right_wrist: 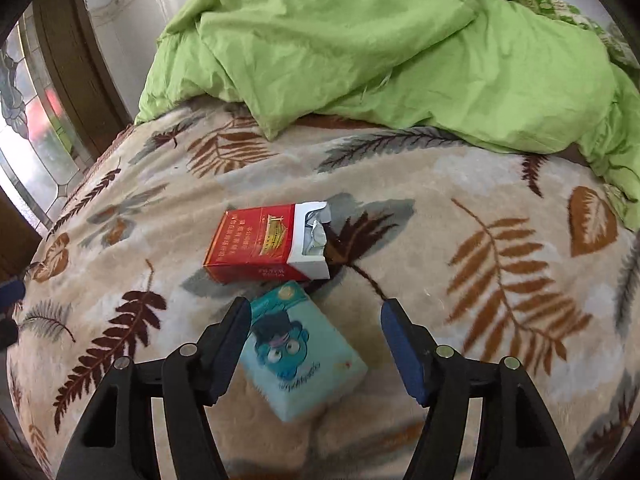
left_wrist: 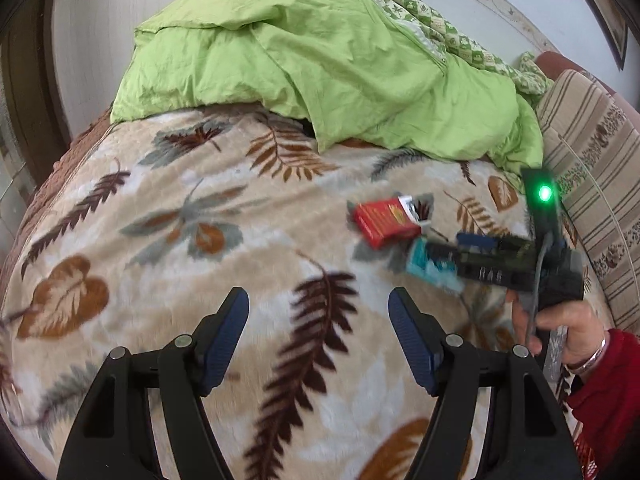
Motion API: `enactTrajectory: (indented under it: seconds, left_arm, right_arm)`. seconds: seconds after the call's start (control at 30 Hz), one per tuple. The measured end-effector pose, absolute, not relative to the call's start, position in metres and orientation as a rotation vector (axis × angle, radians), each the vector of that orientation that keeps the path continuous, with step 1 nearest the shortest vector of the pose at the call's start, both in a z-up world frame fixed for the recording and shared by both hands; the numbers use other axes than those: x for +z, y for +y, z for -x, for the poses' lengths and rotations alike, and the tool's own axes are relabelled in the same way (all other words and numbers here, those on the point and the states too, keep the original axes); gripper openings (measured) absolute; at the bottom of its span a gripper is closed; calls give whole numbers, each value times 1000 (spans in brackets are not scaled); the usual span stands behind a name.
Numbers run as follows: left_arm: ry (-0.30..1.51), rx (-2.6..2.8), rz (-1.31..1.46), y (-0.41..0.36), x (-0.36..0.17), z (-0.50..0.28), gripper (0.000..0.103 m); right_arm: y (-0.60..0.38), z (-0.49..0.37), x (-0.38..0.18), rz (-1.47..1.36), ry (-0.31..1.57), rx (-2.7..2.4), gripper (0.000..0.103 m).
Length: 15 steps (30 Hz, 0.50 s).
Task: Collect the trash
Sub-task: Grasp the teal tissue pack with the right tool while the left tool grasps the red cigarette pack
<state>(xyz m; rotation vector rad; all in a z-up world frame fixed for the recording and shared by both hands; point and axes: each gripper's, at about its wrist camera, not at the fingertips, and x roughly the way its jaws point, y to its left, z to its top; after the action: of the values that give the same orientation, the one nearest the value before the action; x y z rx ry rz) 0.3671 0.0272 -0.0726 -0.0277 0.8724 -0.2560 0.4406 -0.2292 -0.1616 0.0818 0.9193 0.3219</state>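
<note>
Two pieces of trash lie side by side on the leaf-patterned blanket (right_wrist: 440,360). One is an opened red cigarette pack (right_wrist: 256,244) with a torn white top. The other is a light-blue pack (right_wrist: 304,356) printed with a cartoon face. My right gripper (right_wrist: 316,306) is open and straddles the blue pack: its left finger is at the pack's edge and its right finger stands apart. The left wrist view shows the red pack (left_wrist: 380,224), the blue pack (left_wrist: 428,270) and the right gripper (left_wrist: 440,256) at the right. My left gripper (left_wrist: 318,300) hangs open over bare blanket, holding nothing.
A crumpled green duvet (right_wrist: 400,40) is piled at the back of the bed. A striped cushion (left_wrist: 592,184) stands along the right side. A hand (left_wrist: 560,320) in a red sleeve holds the right gripper. A wooden frame with patterned glass (right_wrist: 32,120) is at the left.
</note>
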Motion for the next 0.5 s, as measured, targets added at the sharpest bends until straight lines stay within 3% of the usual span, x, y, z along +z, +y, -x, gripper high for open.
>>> enactTrajectory:
  seconds: [0.2, 0.23, 0.27, 0.33, 0.5]
  left_arm:
    - [870, -313, -19, 4, -71, -415, 76]
    - [873, -331, -26, -2, -72, -424, 76]
    - [875, -343, -34, -9, -73, -432, 76]
    - [882, -382, -58, -26, -79, -448, 79]
    - [898, -469, -136, -72, -98, -491, 81]
  right_arm:
    - [-198, -421, -176, 88, 962, 440, 71]
    - [-193, -415, -179, 144, 958, 408, 57]
    - [-191, -410, -181, 168, 956, 383, 50]
    - [-197, -401, -179, 126, 958, 361, 42]
    - [-233, -367, -161, -75, 934, 310, 36]
